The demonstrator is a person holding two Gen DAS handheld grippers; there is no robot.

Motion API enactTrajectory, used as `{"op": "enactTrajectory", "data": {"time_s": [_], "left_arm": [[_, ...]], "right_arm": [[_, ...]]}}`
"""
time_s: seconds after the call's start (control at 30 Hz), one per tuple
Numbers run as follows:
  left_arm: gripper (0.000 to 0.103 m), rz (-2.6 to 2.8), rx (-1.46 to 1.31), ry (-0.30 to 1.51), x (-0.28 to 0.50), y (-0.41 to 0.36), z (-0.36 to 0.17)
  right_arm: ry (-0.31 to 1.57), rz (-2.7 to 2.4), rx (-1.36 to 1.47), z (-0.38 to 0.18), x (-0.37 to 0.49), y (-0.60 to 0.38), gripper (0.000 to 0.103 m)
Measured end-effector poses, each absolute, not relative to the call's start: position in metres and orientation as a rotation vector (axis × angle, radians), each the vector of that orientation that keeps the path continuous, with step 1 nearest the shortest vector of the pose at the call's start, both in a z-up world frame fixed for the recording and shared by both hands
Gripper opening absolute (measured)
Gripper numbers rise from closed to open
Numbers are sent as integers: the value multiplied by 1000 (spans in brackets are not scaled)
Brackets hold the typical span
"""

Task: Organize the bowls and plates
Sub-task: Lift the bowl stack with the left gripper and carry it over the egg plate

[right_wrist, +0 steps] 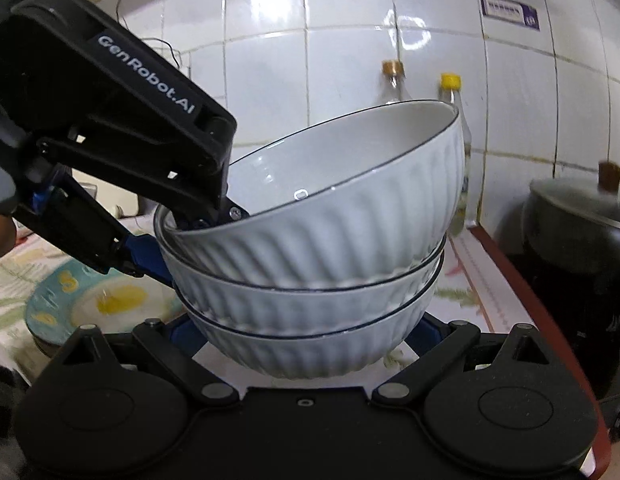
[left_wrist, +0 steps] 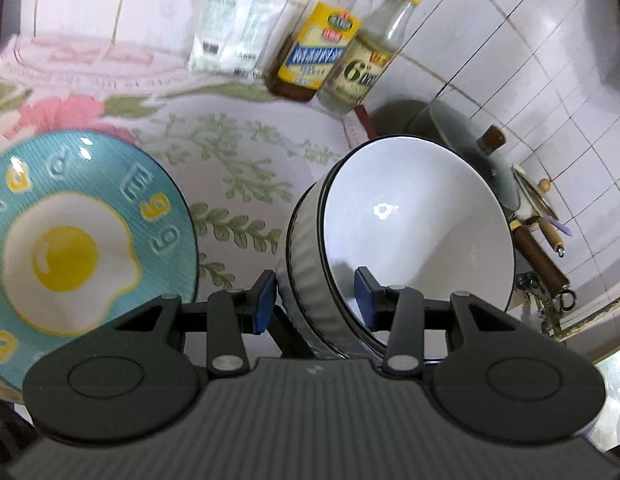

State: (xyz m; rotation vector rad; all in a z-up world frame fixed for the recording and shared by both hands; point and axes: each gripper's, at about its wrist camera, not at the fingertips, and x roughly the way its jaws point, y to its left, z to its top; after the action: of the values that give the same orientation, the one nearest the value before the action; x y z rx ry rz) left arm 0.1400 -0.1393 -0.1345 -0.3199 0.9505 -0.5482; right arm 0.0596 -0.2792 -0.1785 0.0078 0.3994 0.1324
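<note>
On my right wrist view, white lettering reading "GenRobot.AI" runs along the black body of the left tongs (right_wrist: 197, 236). On my left wrist view, the green-labelled bottle (left_wrist: 368, 56) shows a large "6", and the rest of its label is too blurred for me to read. The yellow-labelled bottle (left_wrist: 318, 46), the white packet (left_wrist: 233, 28) and the purple wall sticker (right_wrist: 508, 11) carry print I cannot make out.
</note>
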Motion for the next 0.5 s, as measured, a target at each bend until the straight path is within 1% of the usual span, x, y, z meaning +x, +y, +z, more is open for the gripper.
{"op": "enactTrajectory", "data": {"time_s": [0.3, 0.5], "left_arm": [[41, -532, -286, 928, 130, -98, -91], [41, -485, -282, 929, 128, -56, -73]], "right_arm": [[352, 197, 0, -139, 55, -246, 100], [359, 264, 1, -127, 58, -215, 100]]}}
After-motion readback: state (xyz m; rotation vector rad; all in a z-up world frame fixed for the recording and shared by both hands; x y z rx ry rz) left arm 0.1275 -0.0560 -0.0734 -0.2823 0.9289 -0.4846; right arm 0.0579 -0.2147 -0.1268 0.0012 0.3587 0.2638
